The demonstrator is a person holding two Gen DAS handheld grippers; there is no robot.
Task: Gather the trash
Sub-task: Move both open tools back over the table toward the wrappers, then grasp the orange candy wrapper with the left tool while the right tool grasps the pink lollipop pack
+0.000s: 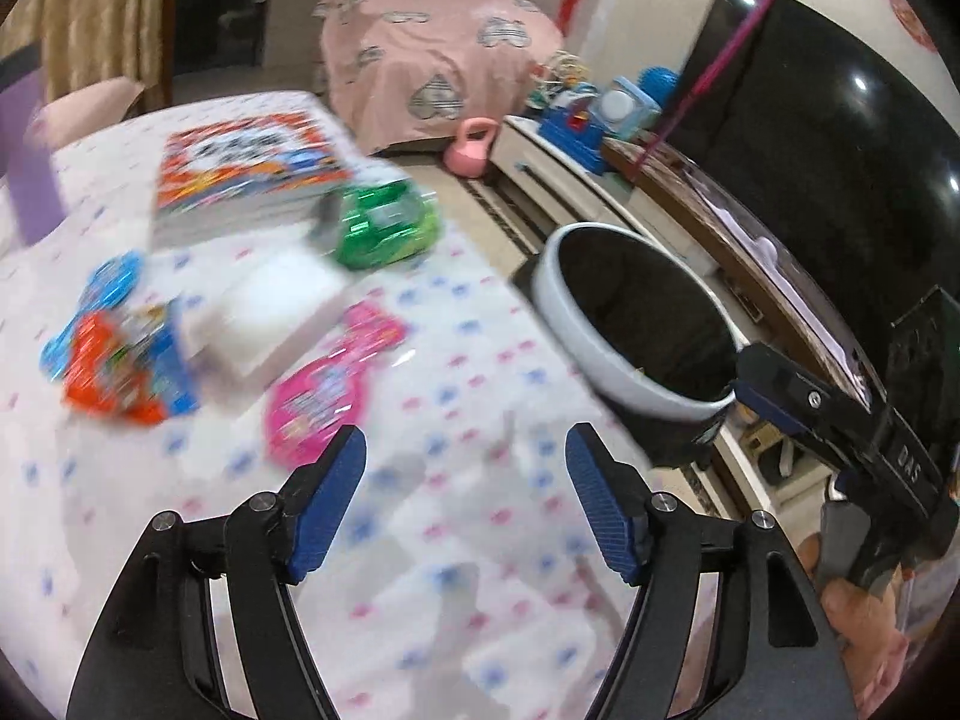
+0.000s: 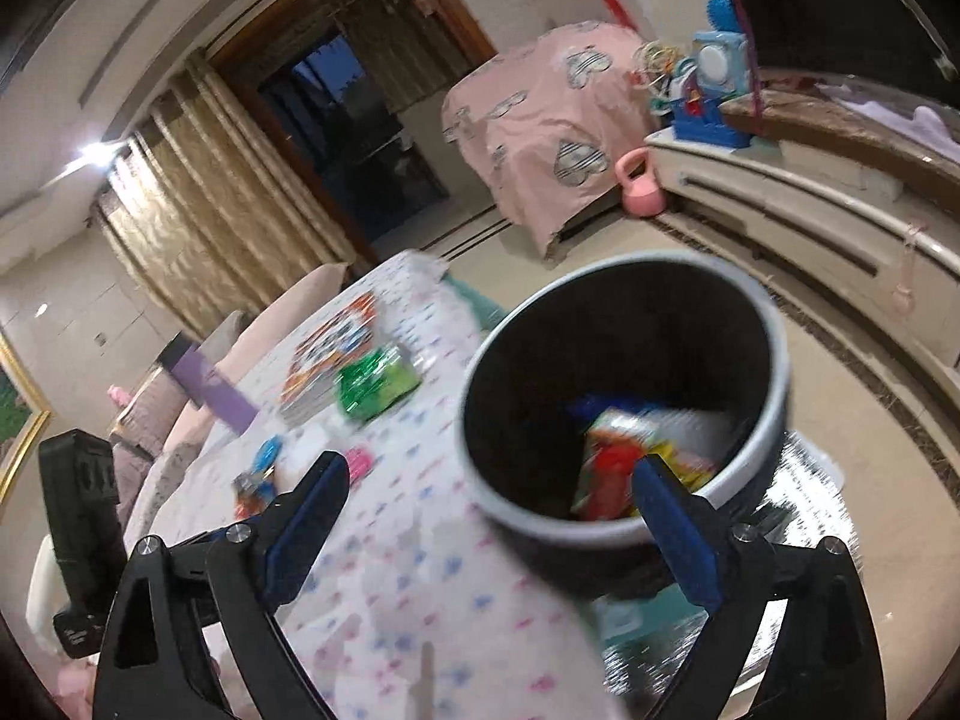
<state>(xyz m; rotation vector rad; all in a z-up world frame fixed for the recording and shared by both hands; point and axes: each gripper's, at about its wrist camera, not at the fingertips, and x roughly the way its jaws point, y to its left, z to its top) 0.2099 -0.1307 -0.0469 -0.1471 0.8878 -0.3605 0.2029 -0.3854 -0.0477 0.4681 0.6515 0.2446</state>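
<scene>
A black bin with a pale rim [image 1: 636, 312] stands beside the table's right edge; it also shows in the right wrist view [image 2: 624, 396] with colourful wrappers [image 2: 624, 456] inside. On the table lie a pink wrapper [image 1: 330, 384], a green wrapper [image 1: 384, 222], a blue wrapper [image 1: 111, 282] and an orange-blue wrapper [image 1: 120, 366]. My left gripper [image 1: 465, 504] is open and empty over the tablecloth, below the pink wrapper. My right gripper [image 2: 489, 531] is open and empty just before the bin's near rim; it shows from the left wrist view [image 1: 744, 381] by the rim.
A table with a dotted white cloth [image 1: 420, 540] holds a colourful book [image 1: 252, 168] and a white box [image 1: 270, 312]. A TV [image 1: 828, 138] sits on a low cabinet [image 1: 576, 180] at right. A pink-covered furniture piece [image 1: 432, 54] and a pink kettlebell [image 1: 471, 147] are behind.
</scene>
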